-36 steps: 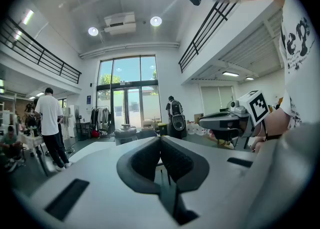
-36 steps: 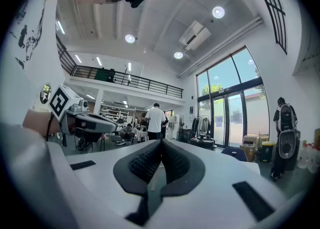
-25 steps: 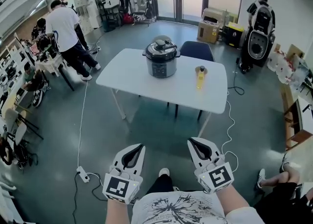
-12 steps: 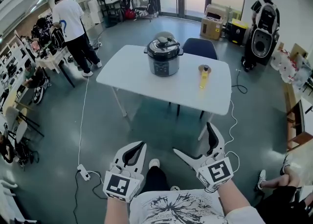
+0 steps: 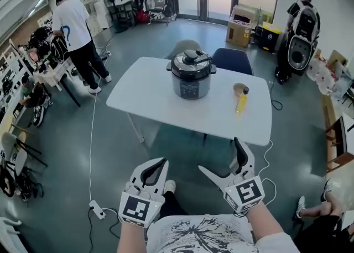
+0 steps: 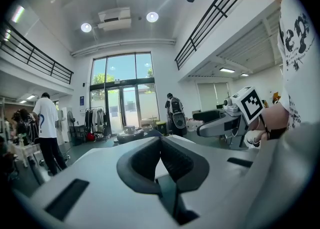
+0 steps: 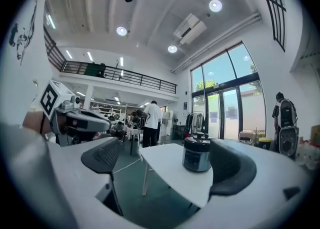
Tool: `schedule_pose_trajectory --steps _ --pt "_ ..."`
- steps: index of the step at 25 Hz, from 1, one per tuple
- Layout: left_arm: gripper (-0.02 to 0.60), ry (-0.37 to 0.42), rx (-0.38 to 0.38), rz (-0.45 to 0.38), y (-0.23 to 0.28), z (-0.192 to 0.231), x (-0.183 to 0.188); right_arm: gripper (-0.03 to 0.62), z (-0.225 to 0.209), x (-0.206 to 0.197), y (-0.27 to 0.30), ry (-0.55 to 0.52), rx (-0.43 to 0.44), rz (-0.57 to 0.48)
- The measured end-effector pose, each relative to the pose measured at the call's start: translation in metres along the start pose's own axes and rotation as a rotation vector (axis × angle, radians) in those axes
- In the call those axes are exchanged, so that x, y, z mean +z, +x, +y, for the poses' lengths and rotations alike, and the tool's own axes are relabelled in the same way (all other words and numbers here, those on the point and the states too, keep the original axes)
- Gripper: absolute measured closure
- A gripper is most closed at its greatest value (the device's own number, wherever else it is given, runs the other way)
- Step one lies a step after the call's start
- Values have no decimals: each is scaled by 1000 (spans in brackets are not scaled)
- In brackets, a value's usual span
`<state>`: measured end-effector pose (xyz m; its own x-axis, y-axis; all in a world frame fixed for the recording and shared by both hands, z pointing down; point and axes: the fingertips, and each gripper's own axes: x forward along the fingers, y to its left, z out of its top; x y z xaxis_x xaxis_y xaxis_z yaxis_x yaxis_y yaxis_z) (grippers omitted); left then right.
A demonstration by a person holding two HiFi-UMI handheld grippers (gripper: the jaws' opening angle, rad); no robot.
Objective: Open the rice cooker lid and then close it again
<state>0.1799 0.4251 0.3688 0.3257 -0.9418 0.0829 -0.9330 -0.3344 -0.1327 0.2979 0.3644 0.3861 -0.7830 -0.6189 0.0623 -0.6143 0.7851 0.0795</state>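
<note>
The silver and black rice cooker point(image 5: 191, 75), its lid down, stands on the white table point(image 5: 155, 100) some way ahead of me; the right gripper view shows the rice cooker point(image 7: 196, 155) framed between the jaws but far off. My left gripper point(image 5: 159, 162) is shut and empty, with its pads meeting in the left gripper view point(image 6: 161, 140). My right gripper point(image 5: 220, 156) has its jaws spread wide and closing slightly, with nothing between them. Both grippers are held low in front of my body, short of the table's near edge.
A yellow bottle point(image 5: 241, 101) stands on the table right of the cooker. A blue chair point(image 5: 232, 60) sits behind the table. A white cable and power strip point(image 5: 97, 209) lie on the floor at left. A person in a white shirt point(image 5: 74, 31) stands far left.
The right gripper's jaws went from shut to wide open. Both grippers and I have moved forward, so the table and cooker appear nearer.
</note>
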Motion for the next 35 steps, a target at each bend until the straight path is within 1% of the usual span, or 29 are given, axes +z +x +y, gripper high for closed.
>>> schedule_pose_trajectory --steps 5,9,12,15,17,20,24,28,31,35 --pt "568 14 -76 -7 63 130 -5 23 -17 13 135 16 -74 17" --pt "568 29 -129 -30 117 225 -6 23 -34 22 236 13 -122 18" --pt "569 29 -169 -42 156 289 -6 23 -50 28 306 25 -164 34" --pt "569 7 -190 -34 190 339 -13 23 -68 27 363 38 -197 60" --pt "568 -7 -202 -32 209 360 -19 23 -81 26 390 48 -218 75" --pt "568 -16 -231 -31 234 377 -28 23 -100 23 416 41 -246 92" --pt "568 -16 -256 -16 279 387 -44 23 -134 9 445 43 -264 123" --pt "569 -16 -279 -30 322 387 -49 23 -170 -11 467 49 -264 172" --pt "568 -14 -292 -34 361 407 -40 23 -208 -9 505 56 -266 187" --pt "568 3 -308 -39 430 441 -18 23 -271 0 567 44 -260 261"
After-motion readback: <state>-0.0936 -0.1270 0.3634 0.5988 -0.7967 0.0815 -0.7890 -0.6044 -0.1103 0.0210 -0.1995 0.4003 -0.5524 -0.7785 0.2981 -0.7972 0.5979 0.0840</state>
